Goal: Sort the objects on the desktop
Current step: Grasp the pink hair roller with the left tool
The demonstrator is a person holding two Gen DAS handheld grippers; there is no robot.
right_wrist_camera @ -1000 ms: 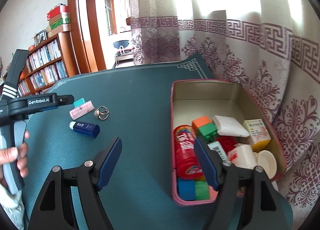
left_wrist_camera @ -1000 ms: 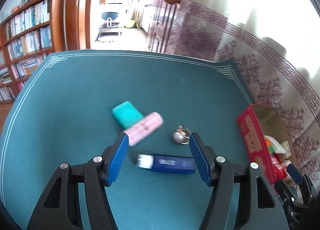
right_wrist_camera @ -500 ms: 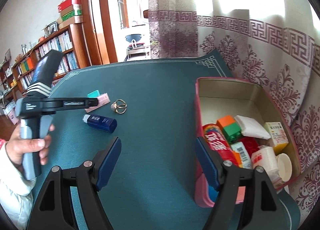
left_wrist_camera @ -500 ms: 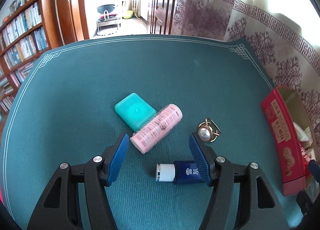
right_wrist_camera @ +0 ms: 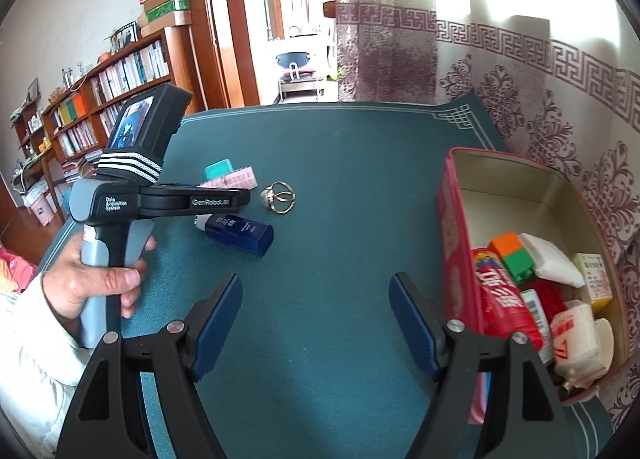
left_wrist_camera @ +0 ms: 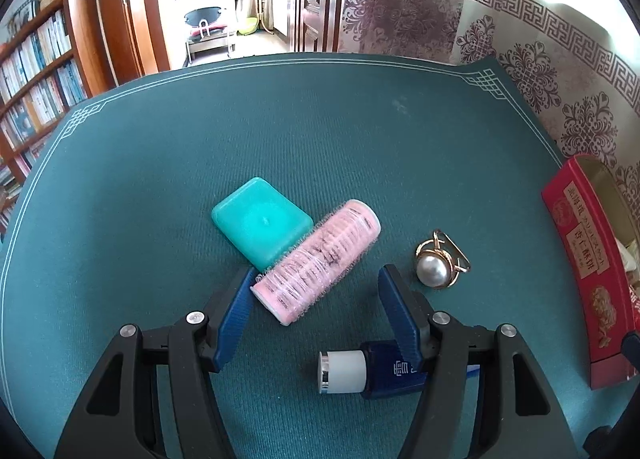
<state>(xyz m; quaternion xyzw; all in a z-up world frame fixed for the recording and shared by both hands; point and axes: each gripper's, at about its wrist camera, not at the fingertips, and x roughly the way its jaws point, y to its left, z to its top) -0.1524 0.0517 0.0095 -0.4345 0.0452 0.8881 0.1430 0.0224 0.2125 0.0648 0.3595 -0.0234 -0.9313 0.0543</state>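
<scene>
On the green table mat lie a pink hair roller (left_wrist_camera: 318, 259), a teal flat case (left_wrist_camera: 260, 225), a pearl ring (left_wrist_camera: 434, 267) and a dark blue tube with a white cap (left_wrist_camera: 372, 373). My left gripper (left_wrist_camera: 316, 295) is open, its jaws either side of the roller's near end, above the blue tube. My right gripper (right_wrist_camera: 316, 307) is open and empty over bare mat, left of the red tin box (right_wrist_camera: 456, 235). The right wrist view also shows the left gripper (right_wrist_camera: 192, 201) over the roller (right_wrist_camera: 236, 179), ring (right_wrist_camera: 280, 197) and tube (right_wrist_camera: 240, 233).
The red tin box (left_wrist_camera: 580, 259) stands at the mat's right edge and holds several items: a red can (right_wrist_camera: 504, 299), orange and green blocks (right_wrist_camera: 514, 255), small packets. Patterned curtains hang behind. A bookshelf (right_wrist_camera: 100, 99) and doorway are at the far left.
My left gripper has moved forward and down over the objects, so the roller now lies between its open jaws. My right gripper has drifted left, away from the box.
</scene>
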